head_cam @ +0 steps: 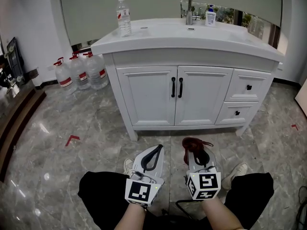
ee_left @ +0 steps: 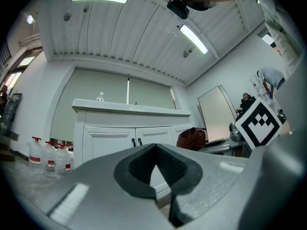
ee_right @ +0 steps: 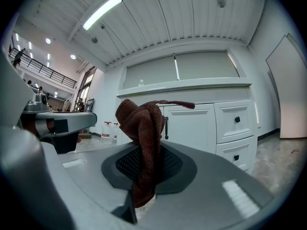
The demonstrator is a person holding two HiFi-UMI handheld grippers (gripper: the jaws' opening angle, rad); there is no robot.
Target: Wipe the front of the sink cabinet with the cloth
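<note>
I am clenching my right fingers (ee_right: 175,166) on the limp, light cloth (ee_right: 141,123) by its bunched middle, lower centre, well apart from the cabinet (head_cam: 177,95); my left fingers (ee_left: 139,169) are pressing together, empty.

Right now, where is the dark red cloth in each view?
Head view: cloth low centre-right, held by the right gripper.
Left gripper view: cloth right of centre.
Right gripper view: cloth dead centre, between the jaws.
Shared landmark: the black door handles.
</note>
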